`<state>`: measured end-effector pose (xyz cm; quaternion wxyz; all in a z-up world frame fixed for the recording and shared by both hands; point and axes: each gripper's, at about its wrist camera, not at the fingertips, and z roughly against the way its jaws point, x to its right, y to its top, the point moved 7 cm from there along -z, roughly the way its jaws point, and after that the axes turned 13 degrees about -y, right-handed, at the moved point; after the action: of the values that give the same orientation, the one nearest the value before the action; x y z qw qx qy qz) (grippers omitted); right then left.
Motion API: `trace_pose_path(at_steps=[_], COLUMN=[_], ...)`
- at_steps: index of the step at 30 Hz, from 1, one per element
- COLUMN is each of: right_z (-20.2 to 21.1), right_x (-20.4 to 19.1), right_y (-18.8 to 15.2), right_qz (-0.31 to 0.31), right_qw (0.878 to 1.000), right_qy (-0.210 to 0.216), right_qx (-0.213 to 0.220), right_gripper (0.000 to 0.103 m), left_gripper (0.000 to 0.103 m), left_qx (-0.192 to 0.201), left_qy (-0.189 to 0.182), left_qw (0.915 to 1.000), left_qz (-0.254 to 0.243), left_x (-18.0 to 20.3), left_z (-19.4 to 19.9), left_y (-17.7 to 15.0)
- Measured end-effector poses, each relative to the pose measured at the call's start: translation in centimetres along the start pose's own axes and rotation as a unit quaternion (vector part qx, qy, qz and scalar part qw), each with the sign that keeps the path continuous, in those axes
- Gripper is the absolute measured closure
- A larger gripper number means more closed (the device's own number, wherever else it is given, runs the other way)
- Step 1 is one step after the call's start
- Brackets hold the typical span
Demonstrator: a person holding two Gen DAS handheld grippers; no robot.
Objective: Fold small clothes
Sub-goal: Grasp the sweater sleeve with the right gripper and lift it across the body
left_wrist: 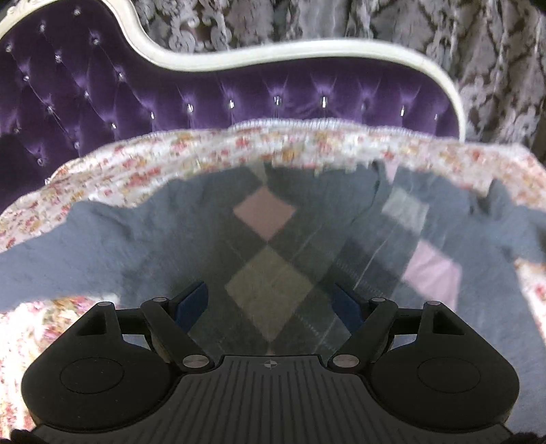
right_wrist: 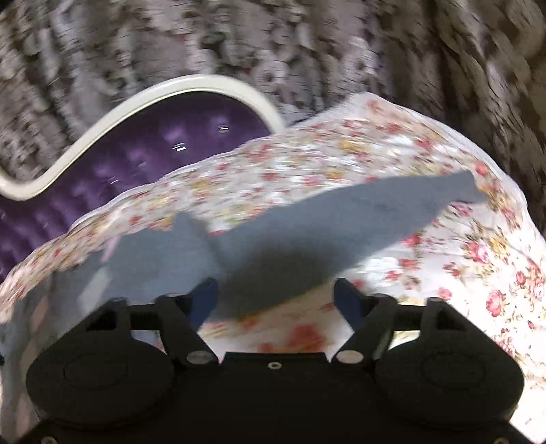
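Observation:
A small grey-blue sweater [left_wrist: 136,246] with pink and beige diamonds down its front lies spread on a floral sheet [left_wrist: 204,153]. In the left wrist view my left gripper [left_wrist: 269,293] hovers over the diamond panel. Its blue pads stand wide apart and grip nothing. In the right wrist view one grey sleeve [right_wrist: 341,218] stretches out to the right across the floral sheet [right_wrist: 341,153]. My right gripper [right_wrist: 274,287] is just above the base of that sleeve, jaws apart, with the cloth below them and not pinched. Both views are blurred.
Behind the sheet rises a purple tufted backrest [left_wrist: 102,88] with a curved white frame [left_wrist: 273,51], also seen as the backrest [right_wrist: 153,143] in the right wrist view. A grey patterned curtain [left_wrist: 409,20] hangs beyond. The sheet drops off at its right edge [right_wrist: 512,205].

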<state>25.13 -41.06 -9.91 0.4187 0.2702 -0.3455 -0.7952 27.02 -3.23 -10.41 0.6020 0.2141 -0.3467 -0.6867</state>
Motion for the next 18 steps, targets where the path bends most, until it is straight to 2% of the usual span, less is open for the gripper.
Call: trace_pose_path(at_steps=[3,6,9,11,18], right_z=[-2.3,-4.0,-5.2,-6.1,-9.0], right_x=[3.0,5.2,6.8,7.5,10.2], right_y=[0.3,0.5,1.2,2.0,4.4], right_qz=[-0.029,-0.048,-0.076,-0.1,-0.179], right_qw=[0.999,0.998,0.996,0.994,0.983], right_qy=[-0.02,-0.043,-0.036,-0.035,-0.023], right_qx=[-0.008,-0.008,0.007,0.009,0.02], right_gripper=[0.035,0.037,0.038,0.039,0.039], left_gripper=[0.024,0.022,0.02,0.016,0.011], left_qx=[-0.02,0.013,0.026,0.022,0.02], left_qy=[0.0,-0.009,-0.011,-0.012,-0.017], left_qw=[0.9998,0.9999,0.9996,0.9997,0.9996], left_qz=[-0.002,0.003,-0.004,-0.003,0.003], left_x=[-0.3,-0.5,-0.5,-0.5,-0.4], left_z=[-1.7,-1.5,-1.3,-1.2,-1.7], left_y=[-1.4,-2.2,-2.5,-2.4,-2.6])
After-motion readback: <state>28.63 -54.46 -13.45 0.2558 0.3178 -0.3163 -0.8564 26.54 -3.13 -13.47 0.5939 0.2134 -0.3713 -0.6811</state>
